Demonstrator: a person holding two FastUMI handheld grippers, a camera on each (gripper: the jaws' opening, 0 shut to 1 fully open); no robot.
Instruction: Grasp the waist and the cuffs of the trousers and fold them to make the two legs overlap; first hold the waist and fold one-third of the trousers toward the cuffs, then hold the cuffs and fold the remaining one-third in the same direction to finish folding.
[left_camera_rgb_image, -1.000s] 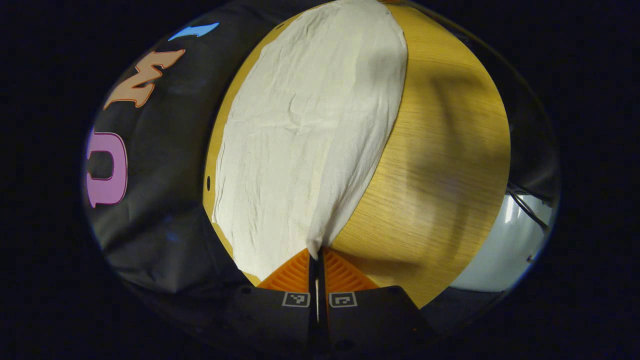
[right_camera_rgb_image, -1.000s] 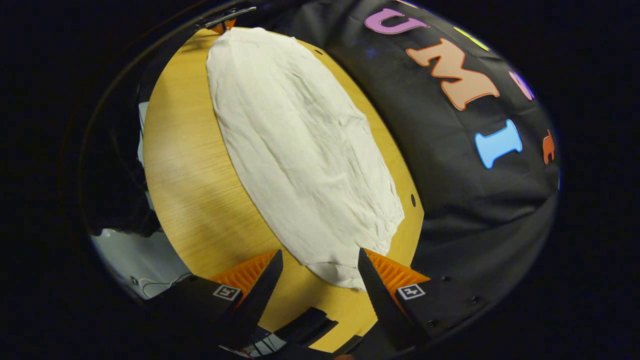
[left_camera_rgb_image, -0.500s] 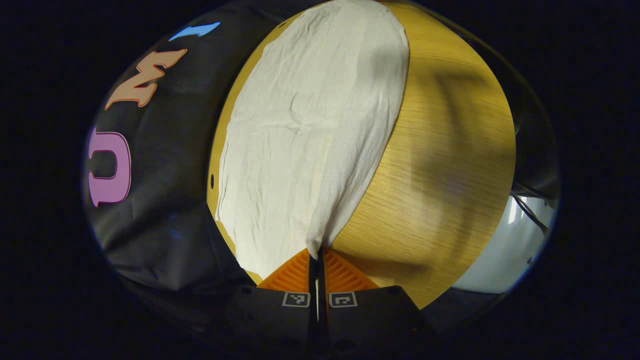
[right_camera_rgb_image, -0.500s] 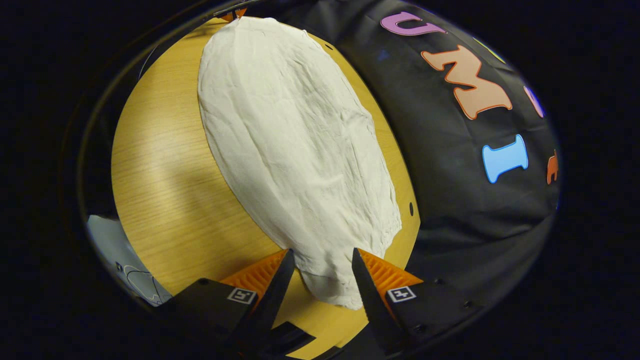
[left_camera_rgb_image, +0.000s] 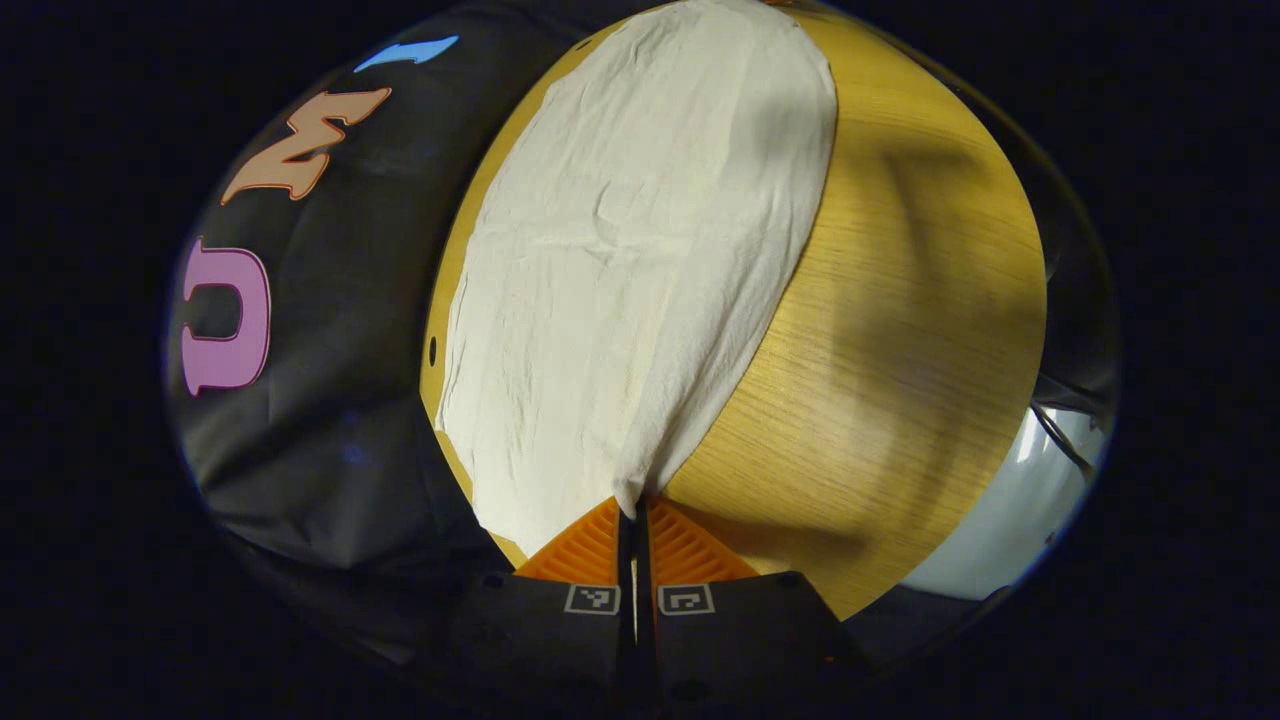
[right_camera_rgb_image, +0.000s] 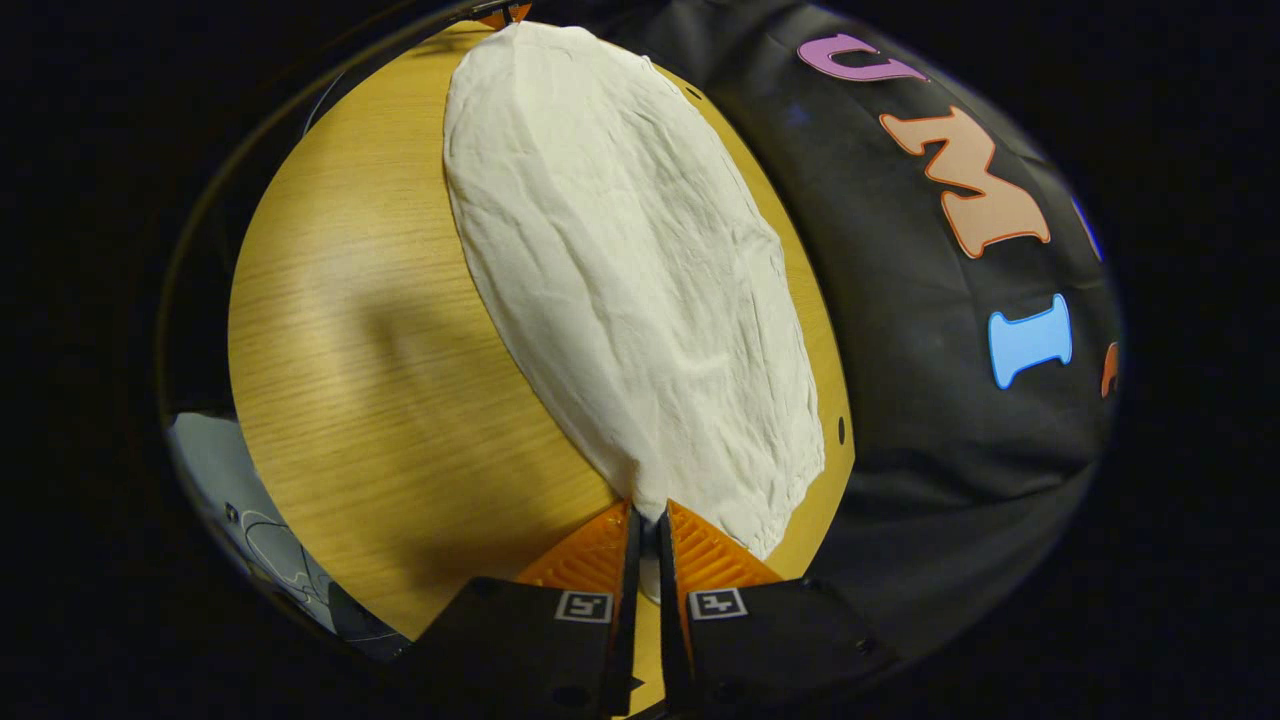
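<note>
The trousers (left_camera_rgb_image: 630, 260) lie spread flat on the surface (left_camera_rgb_image: 900, 330), running lengthwise away from the left tool (left_camera_rgb_image: 633, 515). In the left gripper view the garment covers the left part of the surface, bare surface lying to its right. The left tool is closed on the near corner of the cloth at the garment's right edge. In the right gripper view the trousers (right_camera_rgb_image: 640, 270) occupy the right part of the surface (right_camera_rgb_image: 370, 330), bare surface to the left. The right tool (right_camera_rgb_image: 647, 515) pinches the near edge of the cloth. The other tool (right_camera_rgb_image: 503, 14) is at the garment's far end.
</note>
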